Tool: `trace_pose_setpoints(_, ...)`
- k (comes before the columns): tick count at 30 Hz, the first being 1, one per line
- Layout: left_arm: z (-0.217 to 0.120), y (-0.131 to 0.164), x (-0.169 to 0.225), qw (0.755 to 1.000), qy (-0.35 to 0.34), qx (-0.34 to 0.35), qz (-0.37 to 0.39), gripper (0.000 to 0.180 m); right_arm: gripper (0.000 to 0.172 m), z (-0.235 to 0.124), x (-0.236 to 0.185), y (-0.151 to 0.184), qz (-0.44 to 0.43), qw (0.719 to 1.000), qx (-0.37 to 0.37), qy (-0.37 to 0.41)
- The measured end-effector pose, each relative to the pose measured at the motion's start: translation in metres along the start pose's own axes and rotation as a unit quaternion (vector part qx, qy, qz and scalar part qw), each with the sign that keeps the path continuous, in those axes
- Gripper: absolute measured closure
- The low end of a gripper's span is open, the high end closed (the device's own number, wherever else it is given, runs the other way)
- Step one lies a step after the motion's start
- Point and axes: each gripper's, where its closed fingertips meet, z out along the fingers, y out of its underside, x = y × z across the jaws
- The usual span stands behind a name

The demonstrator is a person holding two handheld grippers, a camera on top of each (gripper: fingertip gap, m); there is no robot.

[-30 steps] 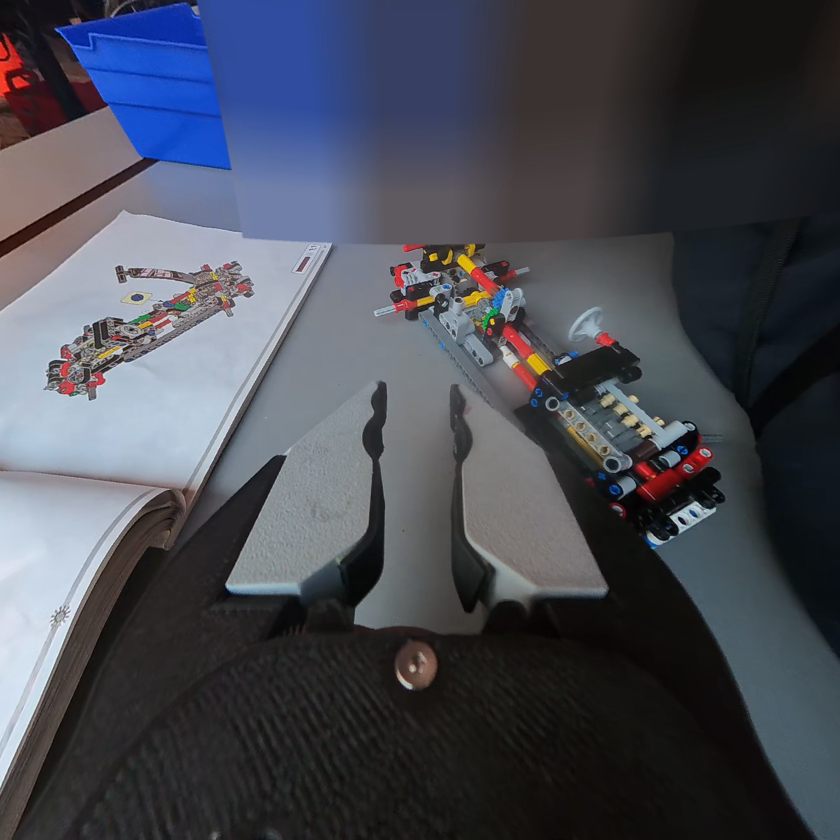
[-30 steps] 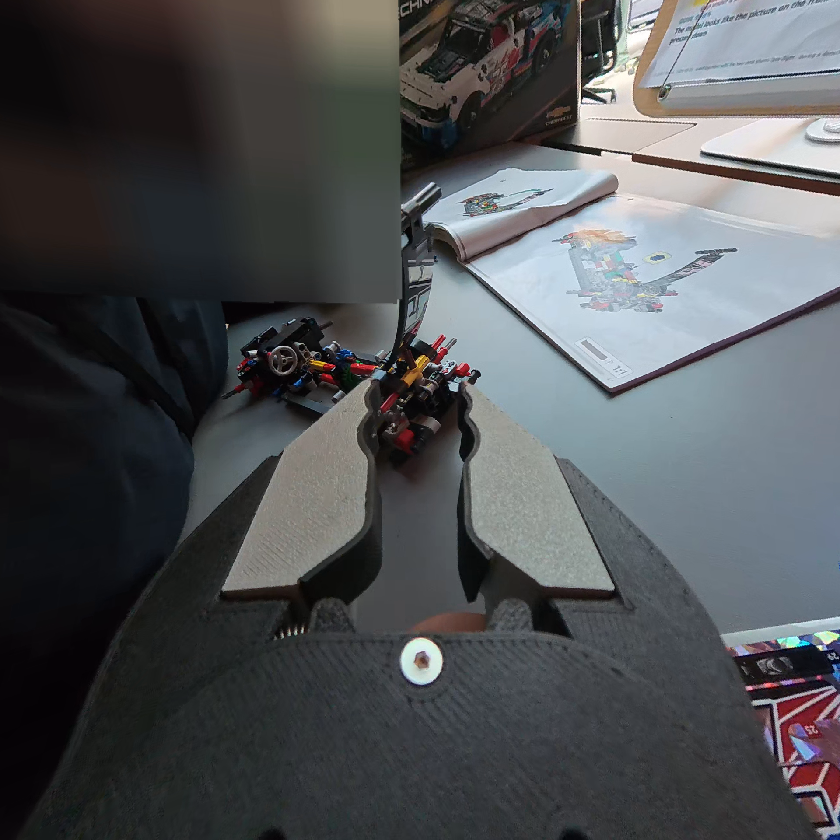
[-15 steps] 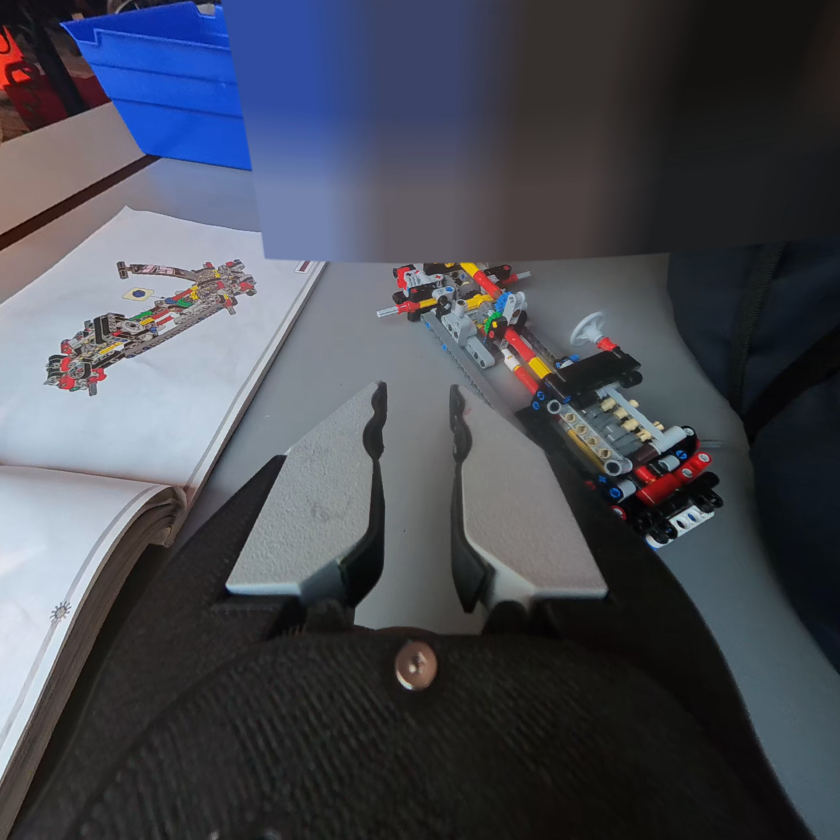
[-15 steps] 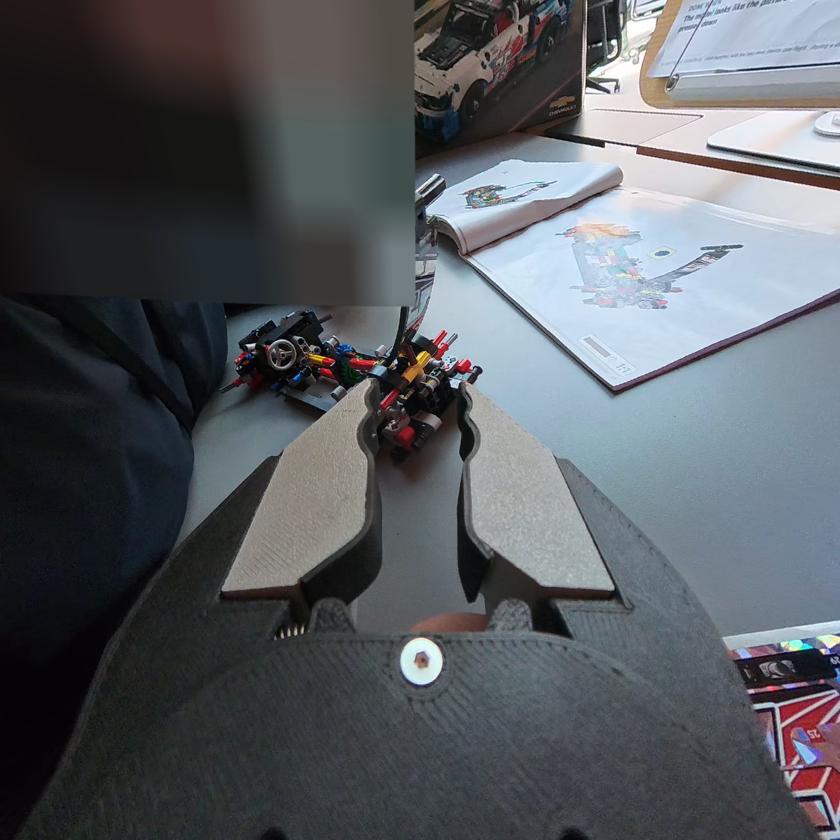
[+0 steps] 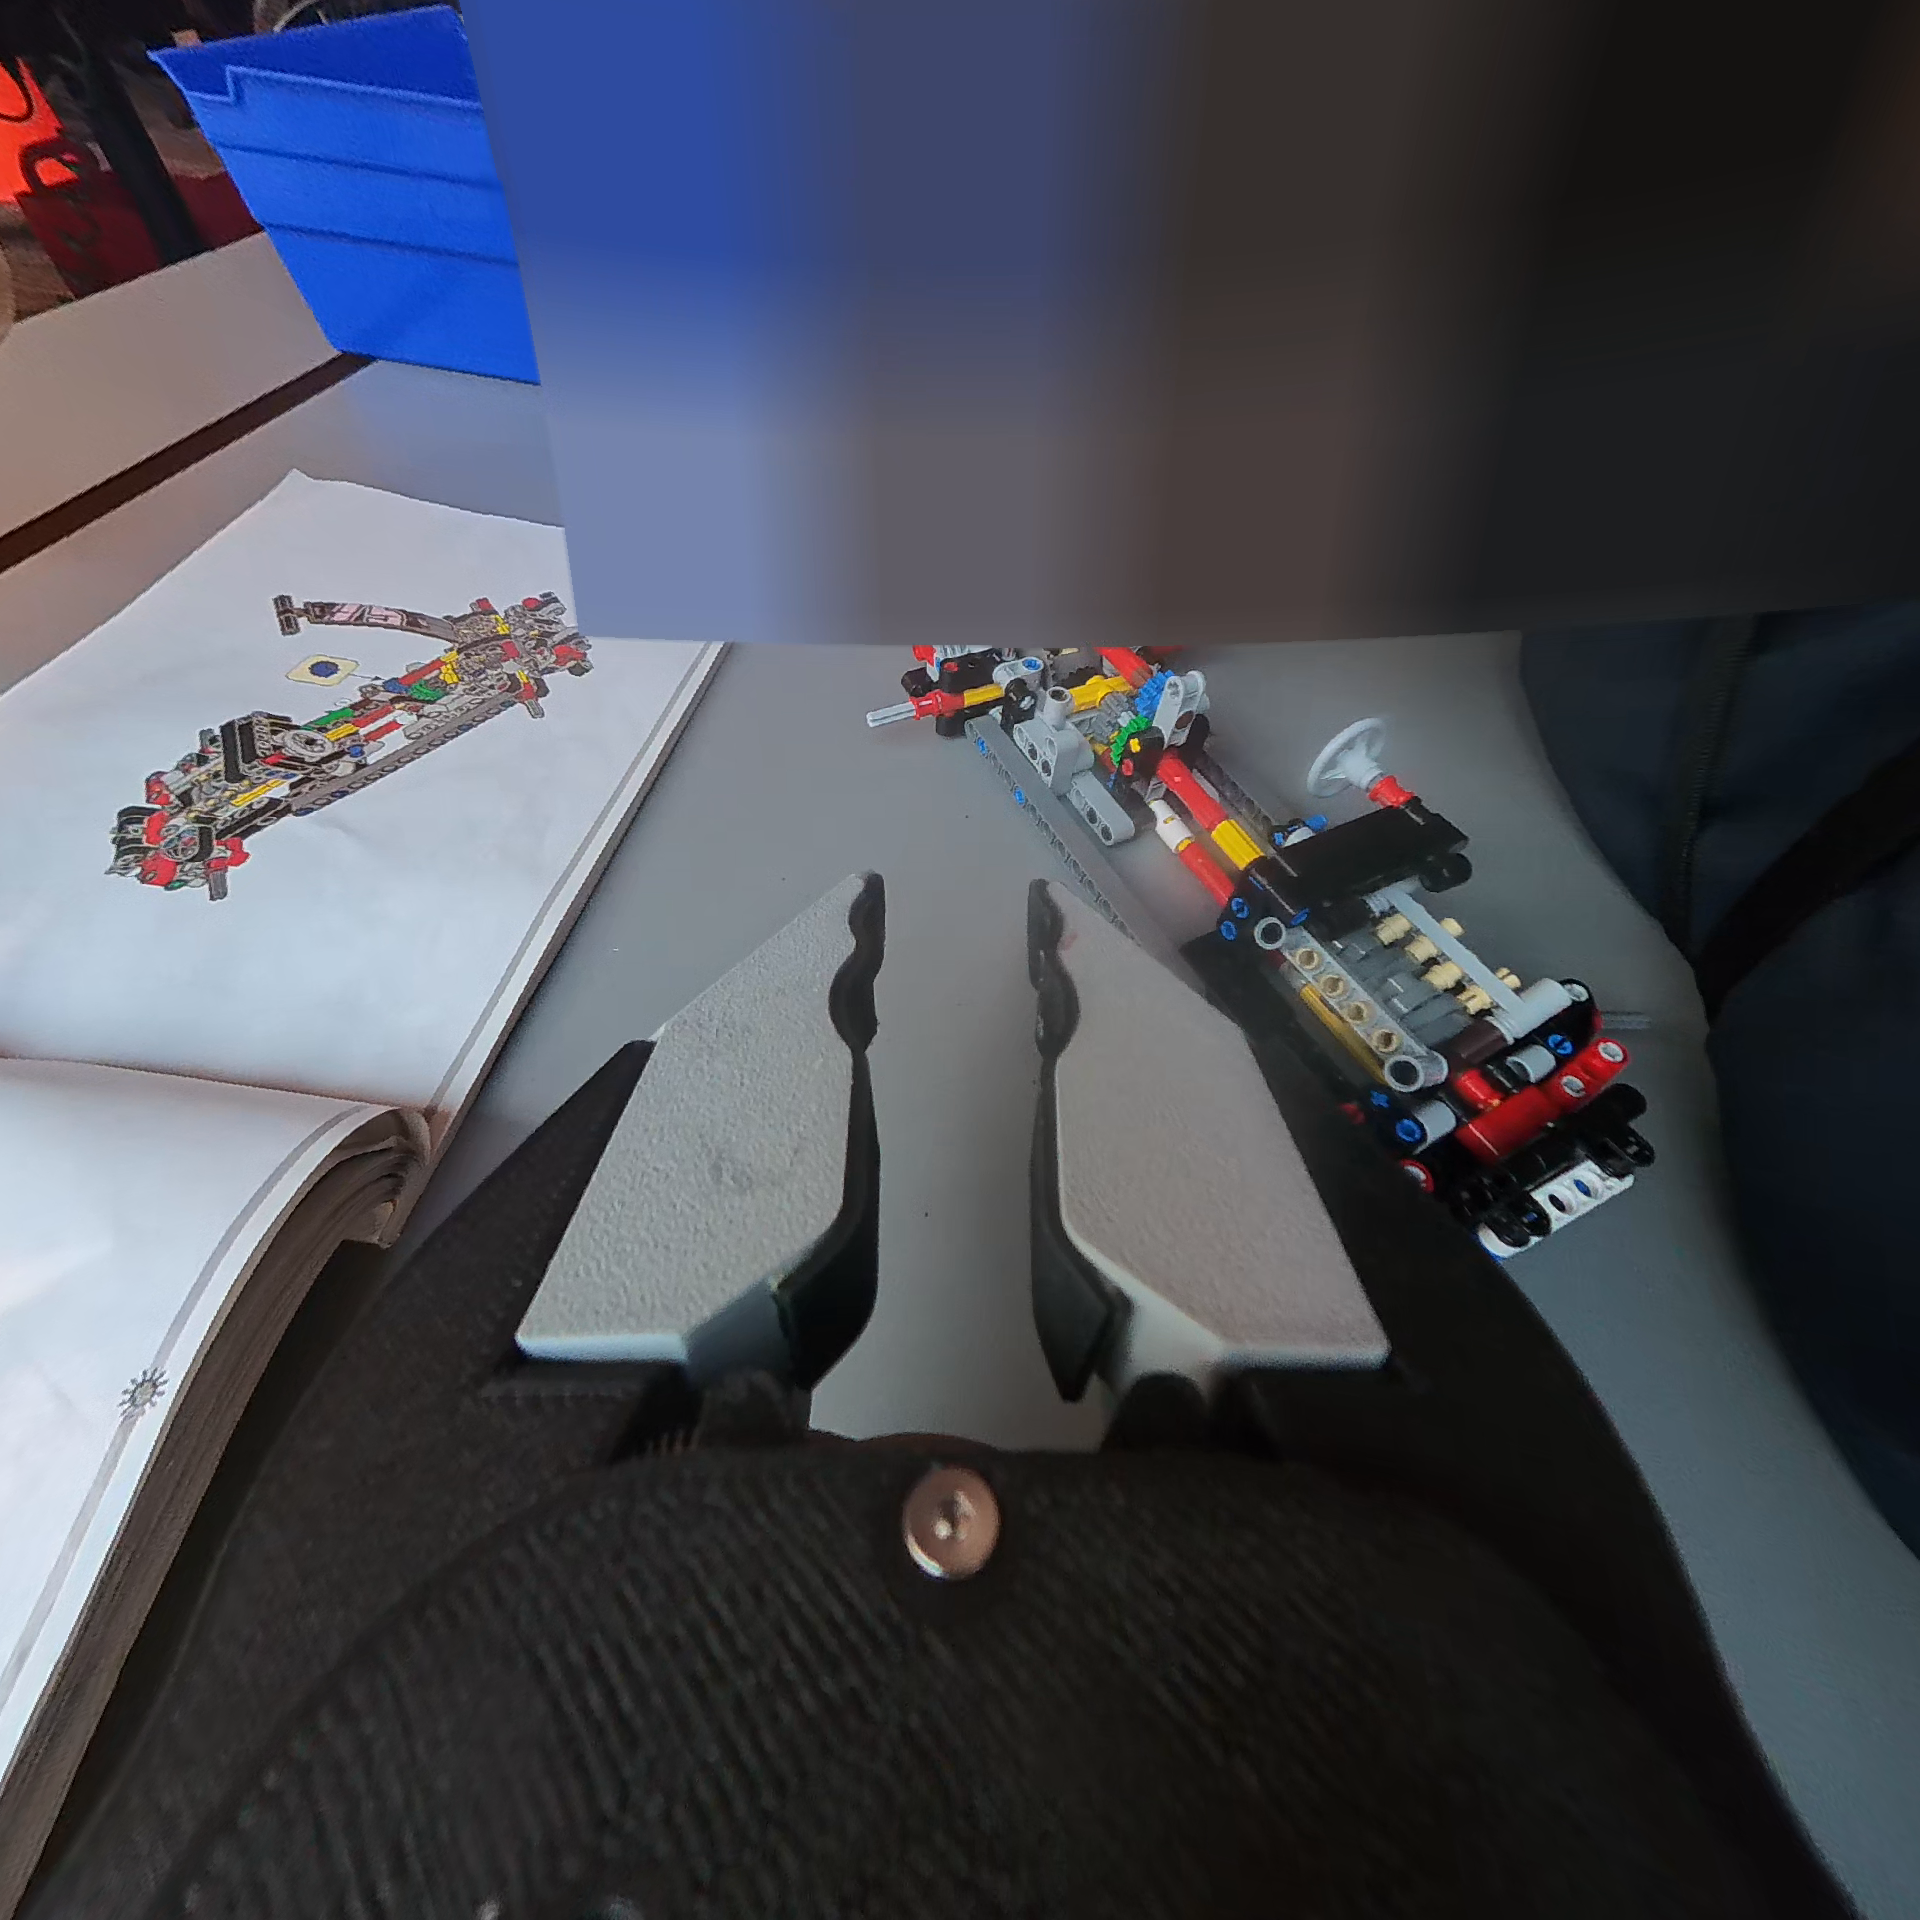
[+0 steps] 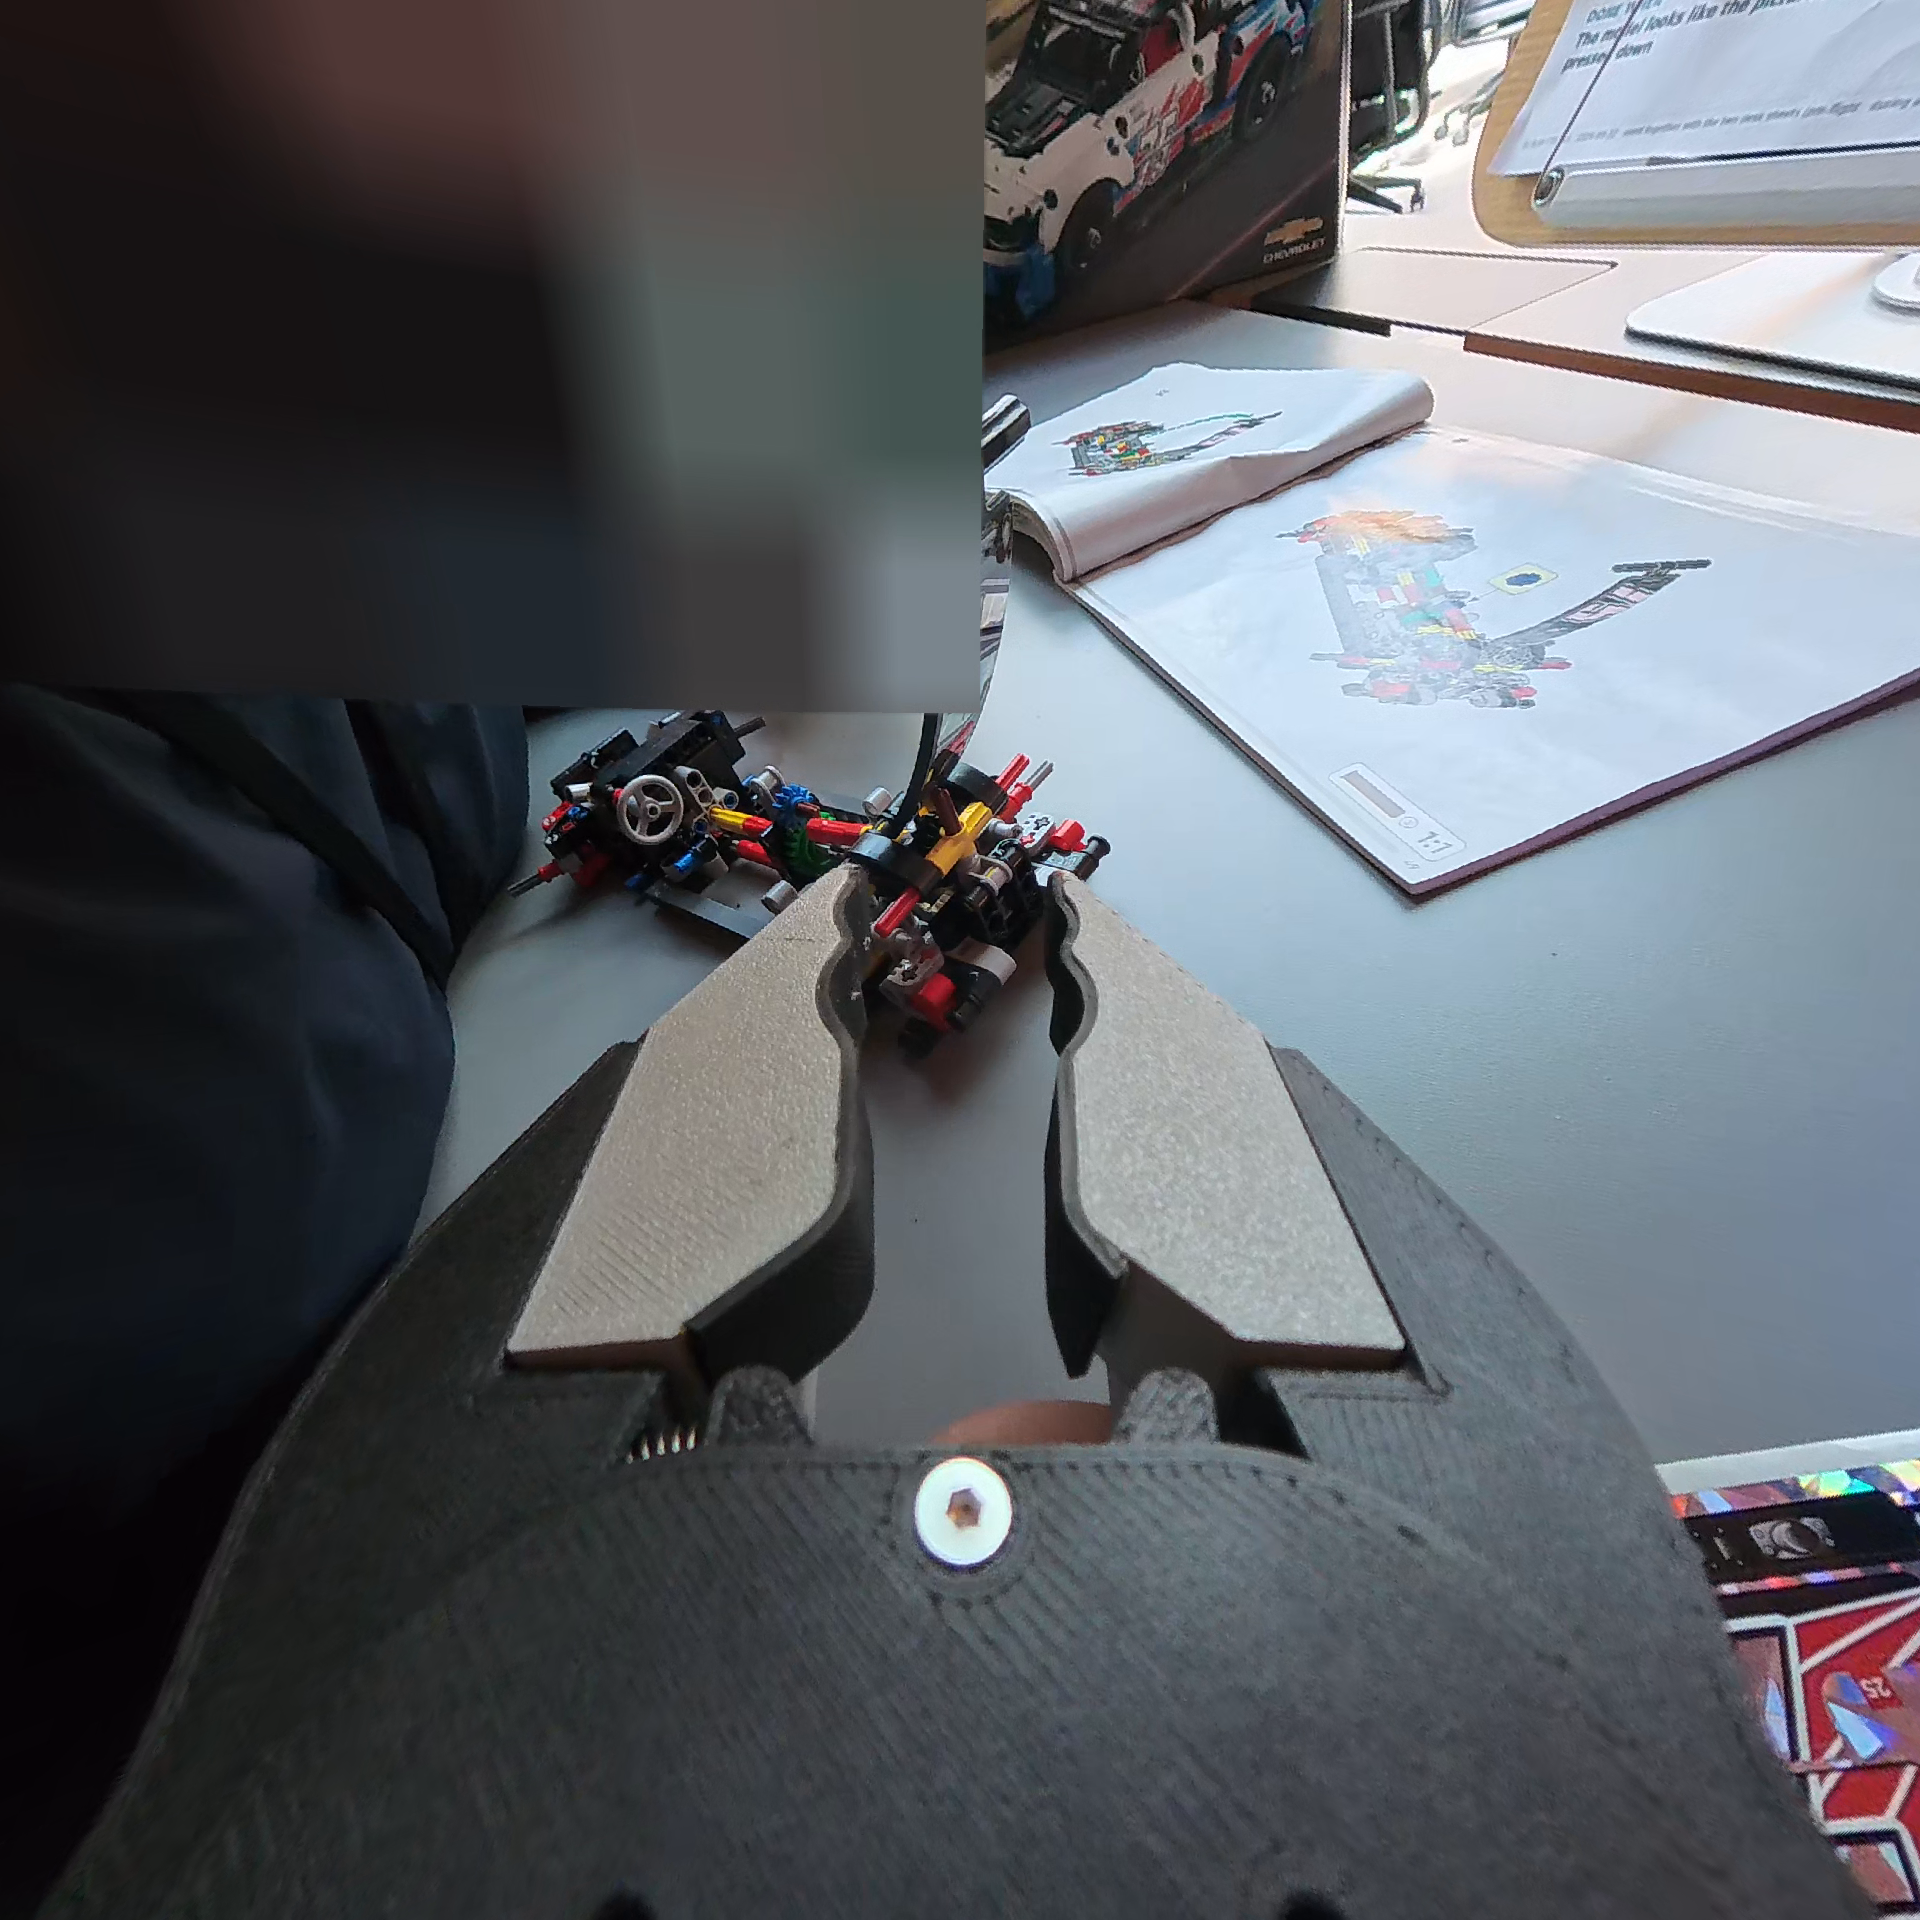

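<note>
On grey table [image 6: 1455, 1091]: open booklet [image 6: 1455, 665], brick chassis [image 5: 1299, 914]; blue bin [image 5: 374, 208] behind.

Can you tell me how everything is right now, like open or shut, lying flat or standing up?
left gripper: open, nothing between its fingers, just above the grey table.
right gripper: open, hovering by the near end of the brick chassis, not gripping it.
brick chassis: half-built, lying flat on the table.
instruction book: open, lying flat.
blue bin: upright on the table; inside not visible.
car picture box: standing upright.
</note>
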Motion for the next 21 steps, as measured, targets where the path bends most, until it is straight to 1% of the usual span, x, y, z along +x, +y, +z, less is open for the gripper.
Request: trace_pose_setpoints(21, -0.0005, -0.0009, -0.0015, 1.000, -0.001, 0.003, -0.006, 0.156, 0.141, -0.0005, -0.0013, -0.0011, -0.001, 1.000, -0.001, -0.002)
